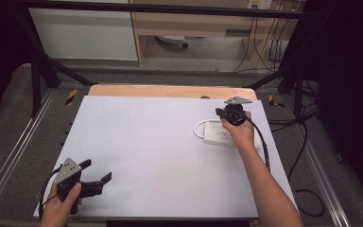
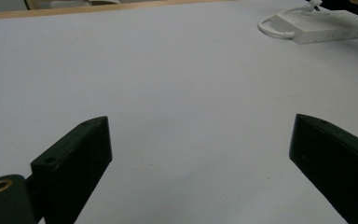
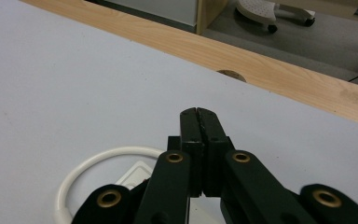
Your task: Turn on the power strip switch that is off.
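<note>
Closed, my right gripper (image 3: pixel 199 114) hangs over the power strip (image 1: pixel 221 134) near the worktop's right edge; I'd press squarely. Left gripper (image 1: pixel 97 171) gapes

We find no text, label, brand, number or sign that can be read; the white power strip (image 1: pixel 220 135) at the right of the frame bears no legible marking.
</note>
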{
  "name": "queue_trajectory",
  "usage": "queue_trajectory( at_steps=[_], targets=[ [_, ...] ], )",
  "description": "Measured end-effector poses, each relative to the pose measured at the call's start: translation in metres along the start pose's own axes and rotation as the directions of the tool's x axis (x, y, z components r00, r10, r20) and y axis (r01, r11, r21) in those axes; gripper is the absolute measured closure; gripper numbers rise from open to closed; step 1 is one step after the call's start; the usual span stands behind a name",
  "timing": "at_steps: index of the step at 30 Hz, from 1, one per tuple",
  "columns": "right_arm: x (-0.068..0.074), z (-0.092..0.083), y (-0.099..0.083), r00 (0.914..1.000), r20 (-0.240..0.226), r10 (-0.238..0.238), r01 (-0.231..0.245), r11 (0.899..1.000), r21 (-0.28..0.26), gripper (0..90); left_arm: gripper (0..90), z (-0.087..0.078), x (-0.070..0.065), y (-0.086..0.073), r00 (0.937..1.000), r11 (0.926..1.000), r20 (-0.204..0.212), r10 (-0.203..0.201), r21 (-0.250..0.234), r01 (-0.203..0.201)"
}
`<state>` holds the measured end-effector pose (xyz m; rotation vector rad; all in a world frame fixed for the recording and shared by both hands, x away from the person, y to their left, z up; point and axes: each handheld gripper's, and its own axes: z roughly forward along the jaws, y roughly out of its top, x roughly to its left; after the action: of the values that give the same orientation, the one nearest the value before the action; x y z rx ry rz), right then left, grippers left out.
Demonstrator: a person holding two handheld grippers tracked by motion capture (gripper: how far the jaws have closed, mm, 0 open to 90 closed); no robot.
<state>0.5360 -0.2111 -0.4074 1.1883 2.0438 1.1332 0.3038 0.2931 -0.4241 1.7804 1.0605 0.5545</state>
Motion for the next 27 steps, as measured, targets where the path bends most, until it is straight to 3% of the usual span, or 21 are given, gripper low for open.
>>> queue_trajectory(
  at_steps=[11, 27],
  targets=[
    [-0.001, 0.003, -0.013, 0.9997, 0.025, 0.009, -0.009, 1.0, 0.014, 90.0, 5.8, 0.0, 0.0, 0.0, 0.9999, 1.0, -0.004, 0.009, 0.003, -0.009],
    [0.003, 0.007, -0.021, 0.9999, 0.011, 0.013, -0.013, 1.0, 0.028, 89.9, 5.8, 0.0, -0.001, 0.0, 0.9999, 0.9999, -0.004, 0.013, 0.006, -0.013]
  ],
)
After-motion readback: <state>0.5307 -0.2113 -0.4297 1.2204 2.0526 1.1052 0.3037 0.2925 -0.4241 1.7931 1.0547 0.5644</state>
